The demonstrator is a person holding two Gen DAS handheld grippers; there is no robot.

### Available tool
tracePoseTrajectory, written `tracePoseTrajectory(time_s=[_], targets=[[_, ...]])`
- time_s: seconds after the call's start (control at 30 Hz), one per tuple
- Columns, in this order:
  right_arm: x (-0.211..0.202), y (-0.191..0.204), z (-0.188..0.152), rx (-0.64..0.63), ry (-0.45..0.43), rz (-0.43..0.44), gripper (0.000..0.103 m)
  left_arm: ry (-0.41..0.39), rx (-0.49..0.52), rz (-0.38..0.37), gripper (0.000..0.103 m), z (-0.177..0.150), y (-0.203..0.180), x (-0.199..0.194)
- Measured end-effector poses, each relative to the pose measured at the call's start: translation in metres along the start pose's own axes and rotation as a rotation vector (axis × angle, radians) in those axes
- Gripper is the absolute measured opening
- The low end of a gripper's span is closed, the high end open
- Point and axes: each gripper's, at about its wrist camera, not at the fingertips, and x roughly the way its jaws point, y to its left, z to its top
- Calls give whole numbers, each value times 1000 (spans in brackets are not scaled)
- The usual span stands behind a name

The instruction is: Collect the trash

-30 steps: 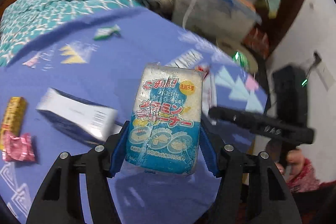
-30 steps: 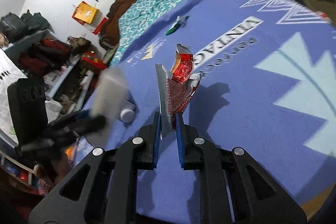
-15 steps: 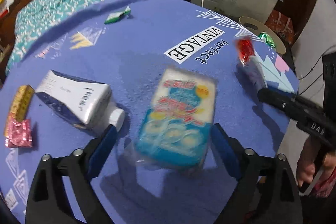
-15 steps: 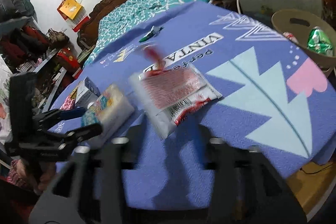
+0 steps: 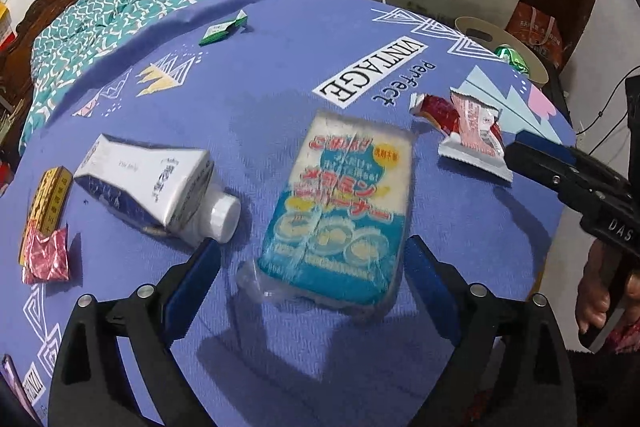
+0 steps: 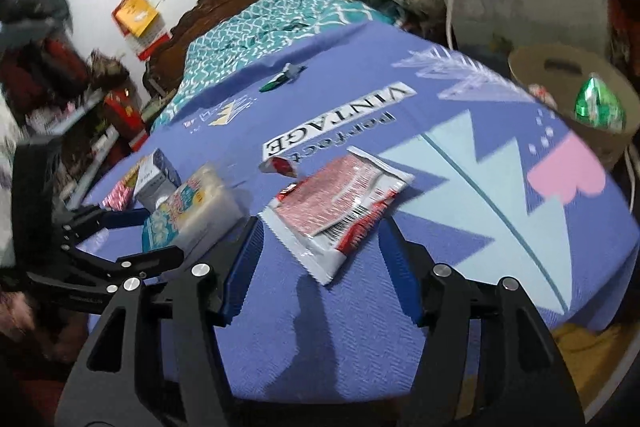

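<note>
On the purple cloth (image 5: 280,75) both items lie flat, neither one held. Left gripper (image 5: 312,267): jaws spread wide, with the blue sponge pack (image 5: 340,211) lying between and just ahead of the pads, not touched by either as far as I can tell. Right gripper (image 6: 320,259): jaws likewise released, with the red-and-white snack wrapper (image 6: 340,207) on the cloth just beyond the fingertips, its near corner pointing into the gap.

Other litter seen from the left wrist: a white and navy tube (image 5: 152,183) on its side just left of the sponge pack, a yellow box (image 5: 48,199) and a crumpled pink foil wrapper (image 5: 44,259) at the left edge, and a small green-and-white packet (image 5: 222,29) far up the cloth. A tan basket (image 6: 576,99) sits off the far right corner, with a green foil wrapper (image 6: 600,103) already in it; I take that for the bin.

Judgement: collection is at an early stage, since most pieces are on the cloth and only a little is in the basket. Step in hand reads as a grasp on the two nearest pieces. Next move calls for each gripper to advance low so the pads straddle its item, then close. The wrapper is thin and flat, so I expect to need its raised edge; the pack is bulky and should take a squeeze across its width.
</note>
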Motion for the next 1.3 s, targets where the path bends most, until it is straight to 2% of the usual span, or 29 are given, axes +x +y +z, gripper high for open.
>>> tracePoseTrajectory(time_s=[0.03, 0.07, 0.13, 0.23, 0.3, 0.37, 0.4, 0.43, 0.53, 0.63, 0.73, 0.87, 0.93, 0.97, 1.0, 1.03, 1.07, 1.1, 1.17, 1.23, 1.3], targets=[[-1, -5, -2, 26, 4, 8, 58, -3, 6, -1, 81, 2, -1, 2], [-1, -9, -2, 45, 6, 9, 58, 3, 16, -7, 68, 3, -2, 5], [1, -13, -1, 59, 8, 4, 57, 14, 25, -24, 60, 5, -3, 11], [7, -7, -1, 37, 12, 2, 57, 2, 30, -30, 57, 8, -4, 9], [14, 8, 0, -23, 28, 0, 57, -2, 9, -79, 57, 10, 0, 4], [19, 20, -3, -90, 40, -25, 46, -17, -11, -106, 57, 13, 4, -3], [21, 25, -5, -132, 42, -66, 30, -25, -20, -115, 57, 15, 7, -7], [22, 28, -6, -159, 41, -101, 19, -30, -29, -125, 57, 18, 8, -10], [19, 17, -4, -121, 33, -108, 5, -32, -43, -154, 58, 28, 9, -13], [10, -7, 2, -48, -4, -127, 4, -21, -40, -163, 58, 37, 5, -8], [-1, -32, 11, 25, -28, -105, 4, 0, -34, -206, 58, 51, -4, 2], [-9, -51, 16, 136, -27, 39, 8, -1, -25, -227, 58, 70, -15, 6], [-7, -46, 17, 139, -15, 67, 10, -7, -31, -240, 58, 77, -17, 6], [-5, -45, 18, 132, -5, 77, 14, -3, -29, -241, 58, 78, -19, 8], [-3, -43, 18, 124, -1, 83, 24, 2, -26, -241, 58, 79, -20, 10], [-1, -42, 20, 115, -3, 80, 55, 12, -20, -241, 58, 78, -22, 13], [0, -42, 23, 110, -11, 69, 76, 26, -12, -238, 58, 77, -24, 17], [-2, -43, 26, 107, -31, 71, 87, 35, -8, -237, 58, 75, -26, 20], [-1, -43, 36, 82, -32, 87, 78, 55, 0, -242, 58, 71, -28, 25], [9, -42, 46, 54, 9, 86, 64, 64, 10, -235, 58, 67, -30, 29], [25, -43, 56, 42, 54, 94, 62, 74, 7, -226, 58, 63, -28, 33]])
